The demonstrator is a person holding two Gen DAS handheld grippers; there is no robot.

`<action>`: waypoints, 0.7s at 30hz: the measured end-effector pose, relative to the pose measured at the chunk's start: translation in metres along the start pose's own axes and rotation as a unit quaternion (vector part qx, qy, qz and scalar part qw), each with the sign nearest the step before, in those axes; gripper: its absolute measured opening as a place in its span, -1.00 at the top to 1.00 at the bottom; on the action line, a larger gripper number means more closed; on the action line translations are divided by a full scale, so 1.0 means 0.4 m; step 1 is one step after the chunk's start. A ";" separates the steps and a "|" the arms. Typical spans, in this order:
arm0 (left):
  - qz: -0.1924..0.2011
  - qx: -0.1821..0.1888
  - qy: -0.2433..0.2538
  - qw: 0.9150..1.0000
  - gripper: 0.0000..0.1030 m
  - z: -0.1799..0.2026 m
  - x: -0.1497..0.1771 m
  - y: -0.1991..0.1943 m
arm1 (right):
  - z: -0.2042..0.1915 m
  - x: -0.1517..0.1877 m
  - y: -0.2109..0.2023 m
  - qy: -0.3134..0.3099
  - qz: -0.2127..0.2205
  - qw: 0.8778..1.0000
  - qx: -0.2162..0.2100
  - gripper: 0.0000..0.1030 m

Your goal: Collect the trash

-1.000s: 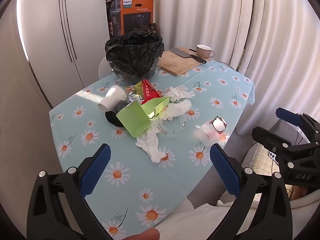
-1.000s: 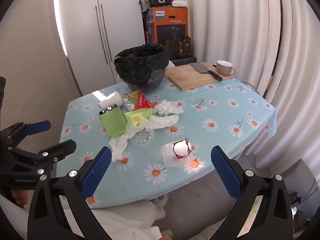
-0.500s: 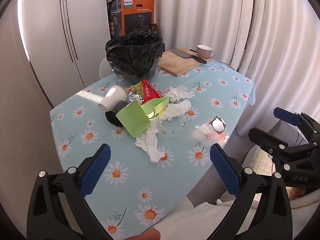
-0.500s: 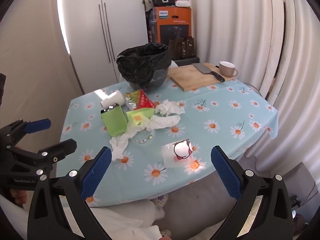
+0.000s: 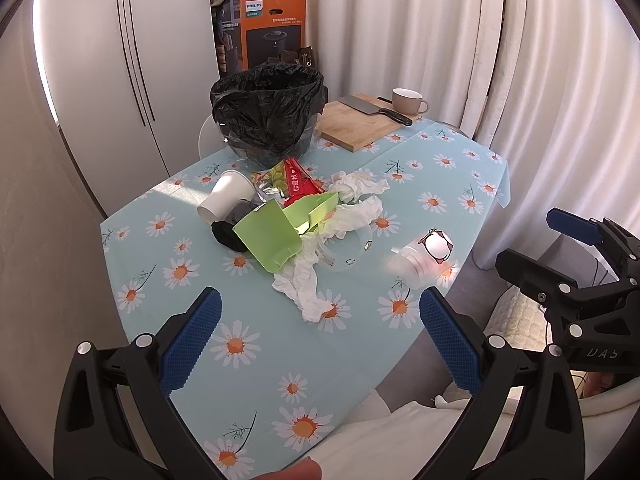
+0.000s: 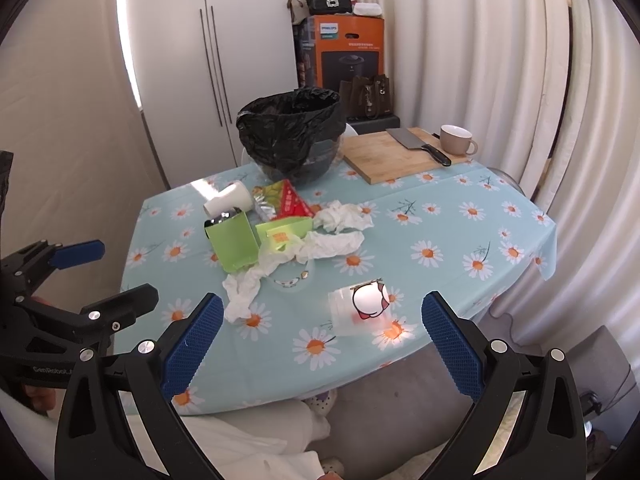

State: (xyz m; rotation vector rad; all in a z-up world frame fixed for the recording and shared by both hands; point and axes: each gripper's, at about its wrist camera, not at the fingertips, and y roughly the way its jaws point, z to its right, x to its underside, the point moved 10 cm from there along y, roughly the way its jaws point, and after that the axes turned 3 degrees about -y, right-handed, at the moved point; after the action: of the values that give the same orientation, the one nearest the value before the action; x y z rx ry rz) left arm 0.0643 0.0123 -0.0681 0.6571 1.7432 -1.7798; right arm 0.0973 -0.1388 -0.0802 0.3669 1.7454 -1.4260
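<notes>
Trash [image 5: 304, 220] lies heaped mid-table before the bag-lined bowl [image 5: 268, 108]. Both grippers [image 5: 316, 336] [image 6: 320, 336] held spread, empty. The clear cup [image 6: 360, 308] near the edge could be knocked off.

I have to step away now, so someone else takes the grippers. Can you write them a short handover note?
Left gripper open, holding nothing, hovering short of the table's near edge. Right gripper open, holding nothing, beside it.
Trash lies mid-table: green carton, crumpled tissues, paper cup, red wrapper, clear plastic cup nearest.
Black-lined bin stands at the far side.
Done: nothing visibly collected. Left: all of it.
</notes>
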 end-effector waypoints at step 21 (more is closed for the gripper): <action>0.000 -0.006 -0.001 1.000 -0.88 0.037 0.022 -0.002 | 0.015 -0.003 -0.022 -0.003 0.004 1.000 0.006 -0.85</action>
State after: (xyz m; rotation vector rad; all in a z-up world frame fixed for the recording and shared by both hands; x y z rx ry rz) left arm 0.0580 -0.0030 -0.0731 0.6484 1.7517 -1.7679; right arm 0.0947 -0.1467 -0.0736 0.3753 1.7308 -1.4307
